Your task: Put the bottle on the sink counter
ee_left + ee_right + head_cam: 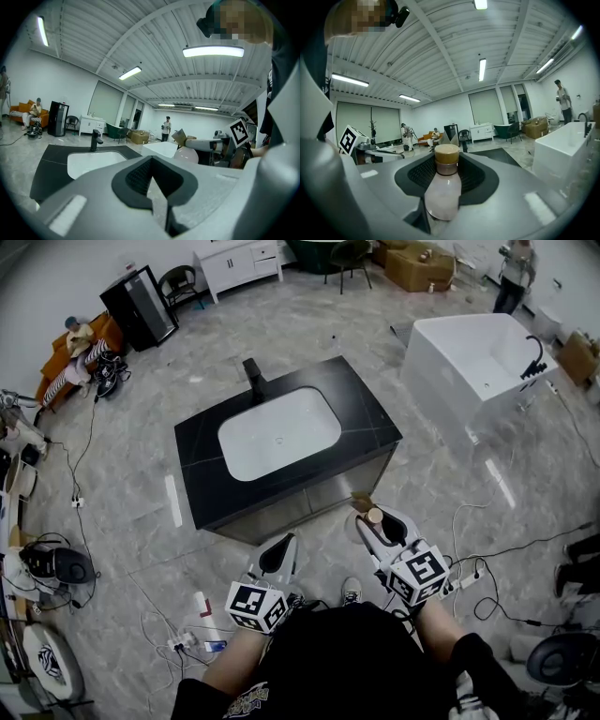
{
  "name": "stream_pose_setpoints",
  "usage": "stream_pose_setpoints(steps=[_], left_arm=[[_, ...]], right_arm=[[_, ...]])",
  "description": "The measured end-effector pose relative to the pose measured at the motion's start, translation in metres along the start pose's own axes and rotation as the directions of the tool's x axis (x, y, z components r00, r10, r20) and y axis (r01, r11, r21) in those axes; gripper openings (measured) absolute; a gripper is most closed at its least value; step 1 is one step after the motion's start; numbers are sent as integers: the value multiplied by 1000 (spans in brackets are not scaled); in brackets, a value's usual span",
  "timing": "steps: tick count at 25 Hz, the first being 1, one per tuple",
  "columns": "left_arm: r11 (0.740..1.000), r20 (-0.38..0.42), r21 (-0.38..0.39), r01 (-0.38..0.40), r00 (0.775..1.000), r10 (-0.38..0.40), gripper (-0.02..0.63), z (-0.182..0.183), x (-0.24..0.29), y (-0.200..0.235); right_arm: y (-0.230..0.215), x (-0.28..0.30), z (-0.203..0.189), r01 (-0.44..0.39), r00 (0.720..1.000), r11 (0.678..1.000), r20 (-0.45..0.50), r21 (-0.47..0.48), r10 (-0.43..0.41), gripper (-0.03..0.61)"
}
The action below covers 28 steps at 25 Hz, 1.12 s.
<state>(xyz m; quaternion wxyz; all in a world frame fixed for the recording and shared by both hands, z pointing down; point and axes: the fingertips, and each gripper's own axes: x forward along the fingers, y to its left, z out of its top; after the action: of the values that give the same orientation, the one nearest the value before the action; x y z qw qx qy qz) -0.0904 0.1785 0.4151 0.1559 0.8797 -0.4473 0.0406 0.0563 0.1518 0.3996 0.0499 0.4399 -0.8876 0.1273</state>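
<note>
Pale pink bottle (443, 192) with tan cap clamped in right tongs (378, 521), left tongs (280, 547) clenched empty, both held near black table (370, 423) with white sink (278, 432)

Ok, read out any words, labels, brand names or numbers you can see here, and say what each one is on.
Nothing here can be read as text.
Print on the black shirt: too small and blurred to read.
Bottle: no label shows.
Marker cubes: black-and-white squares only, no letters.
</note>
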Motion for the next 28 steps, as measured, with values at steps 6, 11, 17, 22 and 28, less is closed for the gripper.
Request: stream_pose_setpoints(steps=[6, 11, 17, 22, 28], left_arm=[[1000, -3, -3, -8, 1000, 8, 0, -4, 8, -7], [1000, -8, -5, -17, 1000, 17, 0, -6, 14, -15], [999, -11, -7, -36, 999, 36, 0, -8, 27, -25], [998, -16, -8, -59, 998, 59, 0, -11, 36, -34], [997, -19, -5, -82, 996, 82, 0, -12, 43, -47]], right_arm=[[-10, -1, 0, -14, 1000, 1000, -2, -2, 14, 166], [-21, -3, 0, -25, 1000, 1000, -6, -2, 25, 166], [-36, -5, 0, -46, 999, 999, -10, -4, 46, 166], [-50, -6, -1, -68, 998, 998, -13, -8, 68, 166], [-66, -11, -1, -85, 996, 996, -12, -7, 85, 166]])
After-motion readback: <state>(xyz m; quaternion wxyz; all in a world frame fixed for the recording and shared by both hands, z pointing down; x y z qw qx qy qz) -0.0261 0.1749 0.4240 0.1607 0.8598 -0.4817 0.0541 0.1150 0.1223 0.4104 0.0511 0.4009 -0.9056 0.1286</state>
